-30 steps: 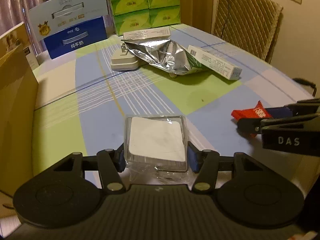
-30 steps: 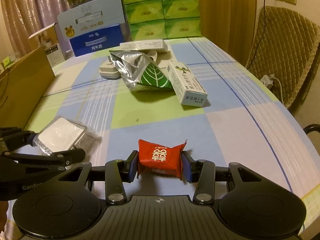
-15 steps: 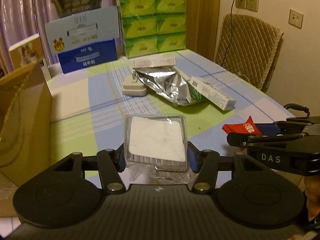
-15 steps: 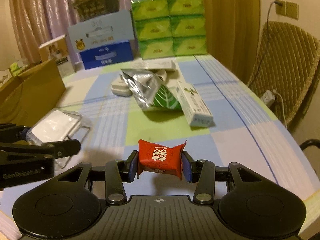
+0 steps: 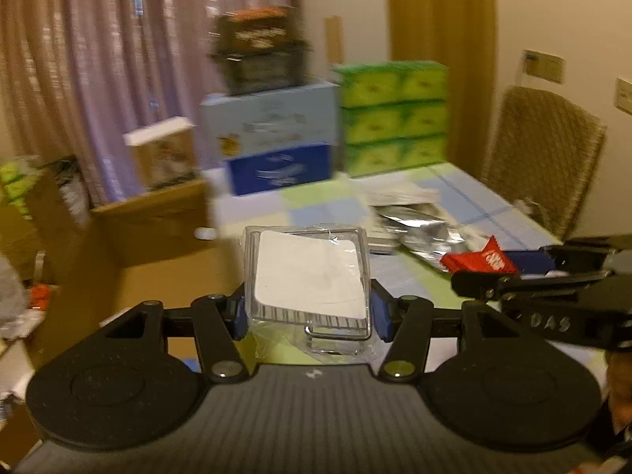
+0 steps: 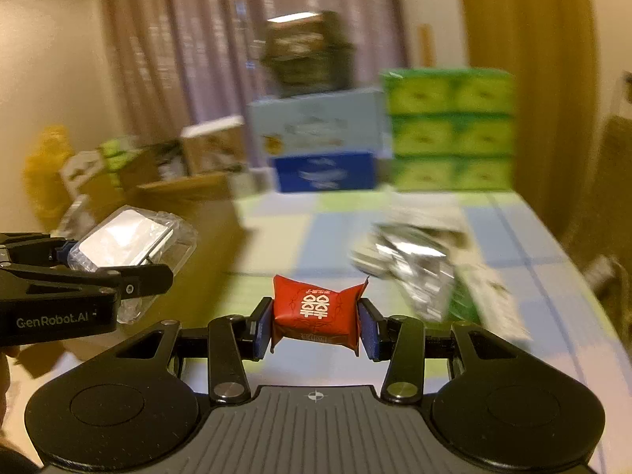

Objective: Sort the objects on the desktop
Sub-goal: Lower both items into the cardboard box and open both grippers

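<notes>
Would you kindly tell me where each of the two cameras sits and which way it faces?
Left wrist: sits behind the left gripper, faces along the table toward stacked boxes; its fingers clamp a clear plastic case; right gripper enters at right.
Right wrist: sits behind the right gripper, faces likewise; its fingers clamp a red packet; left gripper enters at left.
Shared: both held items, green tissue packs, silver bag.

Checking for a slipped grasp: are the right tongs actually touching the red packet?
Touching. The right wrist view shows the right tongs with both blue pads pressed against the sides of the red packet, held off the table.
</notes>
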The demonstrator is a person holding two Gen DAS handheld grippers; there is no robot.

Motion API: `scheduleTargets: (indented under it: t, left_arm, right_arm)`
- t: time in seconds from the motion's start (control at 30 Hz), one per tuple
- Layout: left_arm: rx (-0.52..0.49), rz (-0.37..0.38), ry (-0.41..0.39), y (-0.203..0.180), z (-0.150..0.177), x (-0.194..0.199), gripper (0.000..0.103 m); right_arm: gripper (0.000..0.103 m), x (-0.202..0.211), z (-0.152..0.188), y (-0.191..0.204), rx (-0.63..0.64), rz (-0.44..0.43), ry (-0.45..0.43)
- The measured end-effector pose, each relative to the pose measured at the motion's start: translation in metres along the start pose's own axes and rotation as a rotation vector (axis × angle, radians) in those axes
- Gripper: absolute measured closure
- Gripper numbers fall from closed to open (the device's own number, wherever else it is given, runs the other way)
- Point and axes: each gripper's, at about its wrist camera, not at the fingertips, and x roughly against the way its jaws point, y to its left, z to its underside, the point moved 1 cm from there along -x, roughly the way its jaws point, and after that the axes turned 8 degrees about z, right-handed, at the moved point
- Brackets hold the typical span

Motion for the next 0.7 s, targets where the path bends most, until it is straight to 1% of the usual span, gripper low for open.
scheduleTargets:
  t: [0.17,0.3,0.4,0.47,0.63,0.7]
  left_arm:
    - [0.019,-0.109,0.016,0.065,0.005,0.026,0.051]
    - [0.090,-0.177,0.038,0.119,0.016,0.031,0.051]
    - [0.141,-0.190,0.044,0.150,0.022,0.027,0.051]
    - [0.160,-0.187,0.046,0.162,0.026,0.022,0.051]
    - [0.200,-0.155,0.033,0.179,0.033,0.008,0.051]
    - [0.214,-0.154,0.032,0.183,0.035,0.002,0.051]
  right_arm:
    - [0.061,-0.016,-0.029,0.062,0.047,-0.124,0.002]
    - [0.061,-0.041,-0.043,0.110,0.091,-0.197,0.032]
    - [0.061,-0.063,-0.046,0.135,0.102,-0.228,0.068]
    - [0.061,-0.078,-0.045,0.148,0.112,-0.238,0.091]
    - [0.061,-0.106,-0.038,0.155,0.101,-0.235,0.139]
    - [0.061,-0.114,-0.036,0.156,0.084,-0.243,0.155]
